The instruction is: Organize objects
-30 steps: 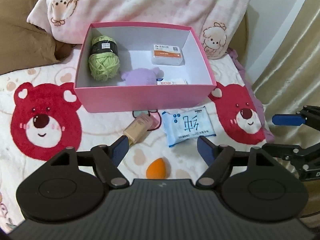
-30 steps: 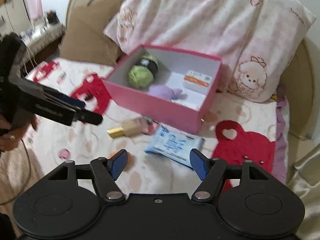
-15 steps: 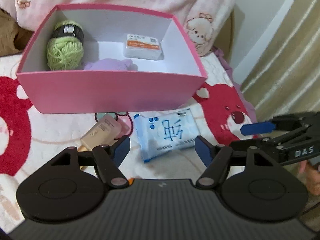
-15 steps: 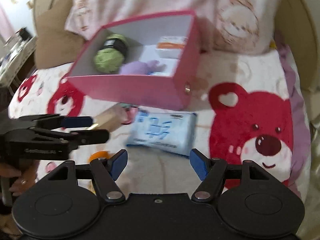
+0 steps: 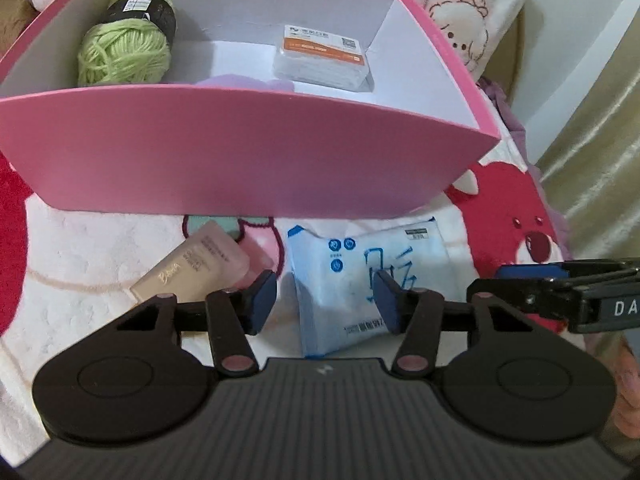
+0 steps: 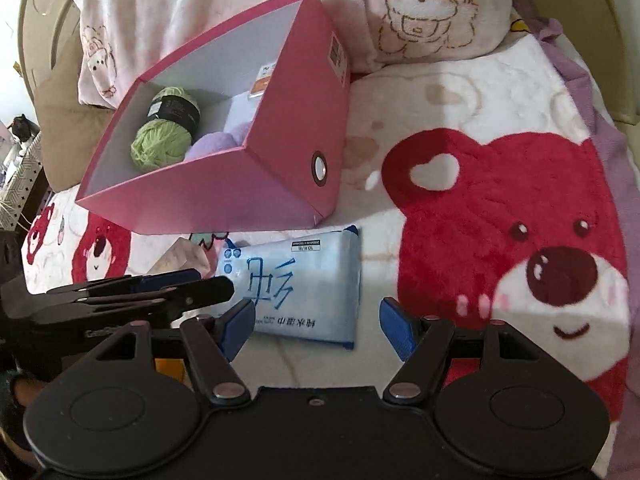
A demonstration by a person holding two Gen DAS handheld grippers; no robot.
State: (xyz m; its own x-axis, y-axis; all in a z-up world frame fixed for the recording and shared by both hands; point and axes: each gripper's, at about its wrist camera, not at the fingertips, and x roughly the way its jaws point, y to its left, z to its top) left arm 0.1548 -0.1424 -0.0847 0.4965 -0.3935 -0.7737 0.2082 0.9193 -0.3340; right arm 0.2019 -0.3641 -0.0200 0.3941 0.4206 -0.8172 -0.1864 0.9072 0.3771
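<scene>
Bear-print fleece blanket (image 6: pixel 460 92) under everything; blue-and-white soft wipes pack (image 6: pixel 298 284) lies just before the pink cardboard box (image 5: pixel 248 152). Left gripper (image 5: pixel 326 300) has just been narrowing around its edge, not yet pinching; right gripper (image 6: pixel 318 326) gapes, empty. Next: squeeze, lift into box.

One box (image 5: pixel 248 152), one yarn ball (image 5: pixel 124 54), one wipes pack (image 5: pixel 360 276), one tube (image 5: pixel 196 268).

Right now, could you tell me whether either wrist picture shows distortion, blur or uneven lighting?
Left wrist view: fisheye bows the pink cardboard box front wall into a curve; focus is sharp. Right wrist view: the same bending tilts the box; a bright light patch falls on the white plush blanket with red bears, its nearer part shaded; print on the blue wet-wipes packet is slightly soft.
</scene>
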